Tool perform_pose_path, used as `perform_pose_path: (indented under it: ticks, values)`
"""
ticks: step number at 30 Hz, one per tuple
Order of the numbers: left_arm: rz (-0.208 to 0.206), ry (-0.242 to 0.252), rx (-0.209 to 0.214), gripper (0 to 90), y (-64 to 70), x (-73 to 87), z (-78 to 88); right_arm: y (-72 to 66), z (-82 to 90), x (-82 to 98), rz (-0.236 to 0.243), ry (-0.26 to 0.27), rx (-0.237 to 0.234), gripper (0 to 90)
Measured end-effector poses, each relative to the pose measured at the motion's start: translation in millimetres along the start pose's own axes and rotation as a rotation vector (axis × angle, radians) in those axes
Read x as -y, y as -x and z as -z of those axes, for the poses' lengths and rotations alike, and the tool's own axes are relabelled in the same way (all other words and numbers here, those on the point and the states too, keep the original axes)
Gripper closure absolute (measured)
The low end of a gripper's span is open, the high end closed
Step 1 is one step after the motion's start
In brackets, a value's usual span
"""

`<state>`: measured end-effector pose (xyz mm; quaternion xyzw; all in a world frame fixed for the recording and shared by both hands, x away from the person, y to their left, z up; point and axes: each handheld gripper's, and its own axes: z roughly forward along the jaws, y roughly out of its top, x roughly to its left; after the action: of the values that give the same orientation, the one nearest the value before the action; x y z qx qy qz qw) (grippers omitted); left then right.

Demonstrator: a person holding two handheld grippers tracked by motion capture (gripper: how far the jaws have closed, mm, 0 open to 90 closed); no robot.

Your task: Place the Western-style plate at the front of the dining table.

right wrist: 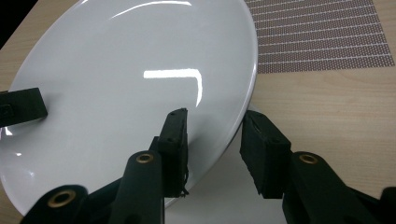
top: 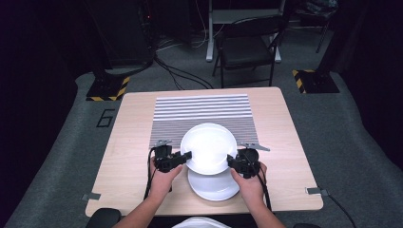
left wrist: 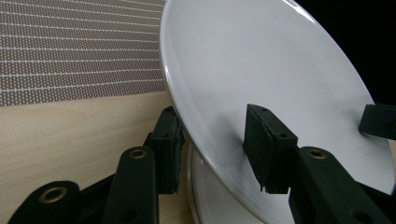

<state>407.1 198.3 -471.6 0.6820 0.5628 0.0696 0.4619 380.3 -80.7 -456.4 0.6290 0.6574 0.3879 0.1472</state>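
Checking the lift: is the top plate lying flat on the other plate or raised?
Raised: top plate clamped by both grippers, clear of lower plate.

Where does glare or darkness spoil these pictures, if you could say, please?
High view: the held white plate is blown out to flat white, and the room beyond the table falls into dark. Right gripper view: bright streaks of reflected light cross the plate. Left gripper view: the plate is evenly lit and the striped placemat stays sharp.
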Motion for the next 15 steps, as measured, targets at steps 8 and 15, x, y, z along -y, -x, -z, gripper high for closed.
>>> perform_pose_path:
  ticks: [8,15]
  values:
    - [0.0,0.012,-0.003,57.5,-2.7,-7.6,-0.4,-2.1,-2.8,-7.5,0.01,0.01,-0.008,61.1]
    - [0.003,0.021,-0.003,57.7,-4.3,-13.2,-0.5,-3.4,-5.0,-13.3,0.013,0.018,-0.013,61.1]
